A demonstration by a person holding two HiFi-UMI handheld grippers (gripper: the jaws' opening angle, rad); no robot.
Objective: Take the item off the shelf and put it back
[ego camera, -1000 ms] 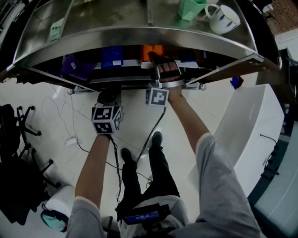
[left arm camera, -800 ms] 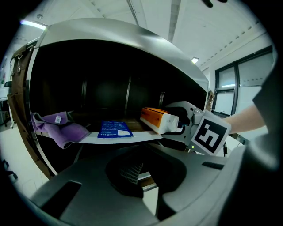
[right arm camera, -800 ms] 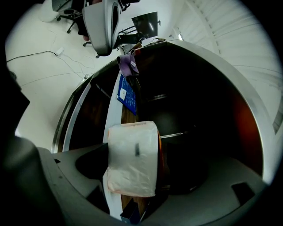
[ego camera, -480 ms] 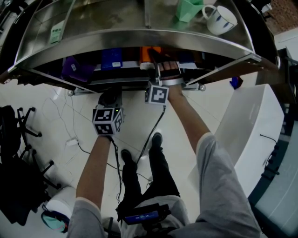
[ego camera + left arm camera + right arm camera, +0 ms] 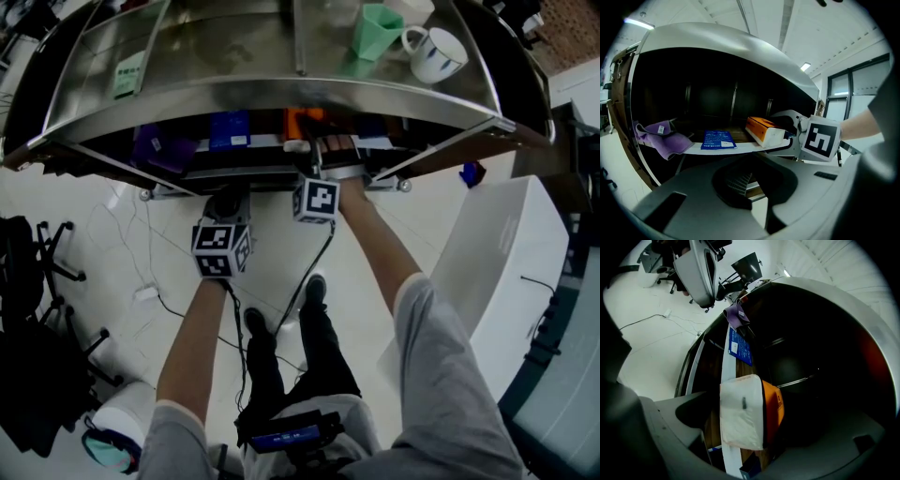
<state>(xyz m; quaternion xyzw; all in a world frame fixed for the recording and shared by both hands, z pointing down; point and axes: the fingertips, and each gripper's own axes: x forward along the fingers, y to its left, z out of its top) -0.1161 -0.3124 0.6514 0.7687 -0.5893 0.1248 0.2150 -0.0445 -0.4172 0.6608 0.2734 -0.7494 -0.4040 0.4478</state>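
An orange box with a white end (image 5: 305,117) lies on the lower shelf board (image 5: 740,148), under the steel top shelf (image 5: 281,70). My right gripper (image 5: 328,150) reaches in under that top shelf, one jaw on either side of the box (image 5: 743,418). Its jaws are opening, and gaps show between them and the box. From the left gripper view the box (image 5: 764,130) sits just left of the right gripper's marker cube (image 5: 820,138). My left gripper (image 5: 225,202) hangs in front of the shelf, below its edge, jaws together and holding nothing.
A purple cloth (image 5: 159,145) and a blue packet (image 5: 228,129) lie left of the box on the same board. A green cup (image 5: 375,28) and a white mug (image 5: 433,52) stand on the top shelf. A white cabinet (image 5: 497,244) is at the right, with cables on the floor.
The right gripper has stayed at the orange box and sits slightly deeper under the shelf. The left gripper has barely moved.
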